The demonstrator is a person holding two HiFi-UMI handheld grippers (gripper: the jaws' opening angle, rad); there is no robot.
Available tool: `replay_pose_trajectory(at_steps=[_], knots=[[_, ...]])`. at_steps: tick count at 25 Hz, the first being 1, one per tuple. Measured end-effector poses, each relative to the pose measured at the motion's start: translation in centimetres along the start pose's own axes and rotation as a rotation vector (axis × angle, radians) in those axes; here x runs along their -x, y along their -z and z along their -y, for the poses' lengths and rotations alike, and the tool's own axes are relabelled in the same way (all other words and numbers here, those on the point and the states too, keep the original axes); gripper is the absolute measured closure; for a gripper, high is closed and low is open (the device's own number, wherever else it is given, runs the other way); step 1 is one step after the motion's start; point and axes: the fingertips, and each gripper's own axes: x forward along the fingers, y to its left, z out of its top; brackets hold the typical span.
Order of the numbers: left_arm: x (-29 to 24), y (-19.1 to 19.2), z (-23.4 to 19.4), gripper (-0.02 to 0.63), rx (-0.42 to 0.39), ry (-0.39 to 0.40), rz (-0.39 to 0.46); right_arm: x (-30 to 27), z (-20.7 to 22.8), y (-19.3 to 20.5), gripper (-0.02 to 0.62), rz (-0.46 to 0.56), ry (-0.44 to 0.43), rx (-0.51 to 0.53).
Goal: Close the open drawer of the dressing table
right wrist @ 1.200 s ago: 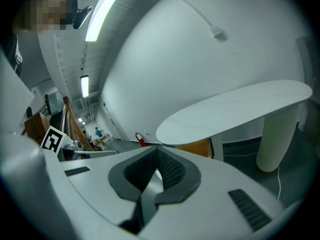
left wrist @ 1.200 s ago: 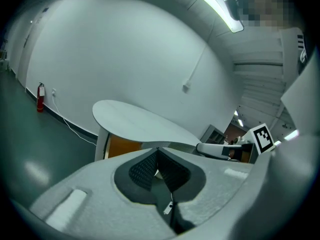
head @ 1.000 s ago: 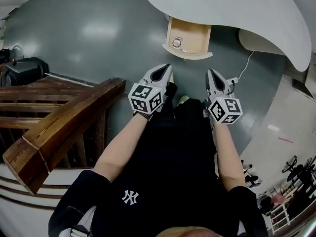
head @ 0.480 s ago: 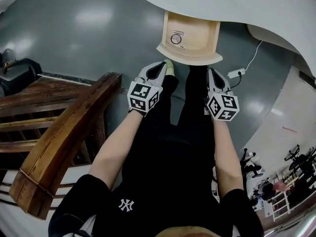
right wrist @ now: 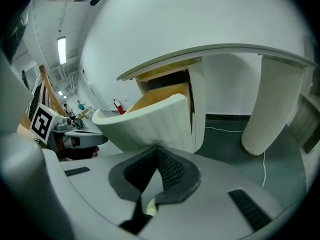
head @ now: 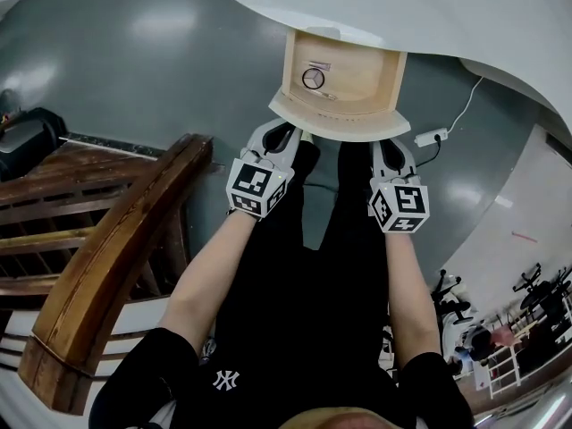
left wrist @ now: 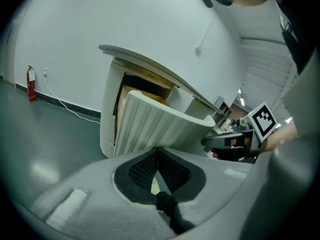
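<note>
Drawer [head: 340, 83] is seen pulled out of the dressing table [head: 465, 16]. Left gripper [head: 288, 132] is held just before the drawer front's left end, right gripper [head: 391, 146] just before its right end. Both jaw pairs are pressed together, nothing between. Contact with drawer not discernible.
</note>
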Motion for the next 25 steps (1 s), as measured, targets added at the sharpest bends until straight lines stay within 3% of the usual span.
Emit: replay_pose_trajectory(at_steps=[16,25], knots=[[-4.4,-6.2,-3.0,0.595,-0.114,-0.014,0.091,-4.2,2.3,-6.8,0.58,0.104,0.028,0.059],[-6.9,-9.8,-4.8,0.595,-0.131,-0.051,0.17,-6.8,3.6,-10.6,0.58,0.175,0.022,0.122]])
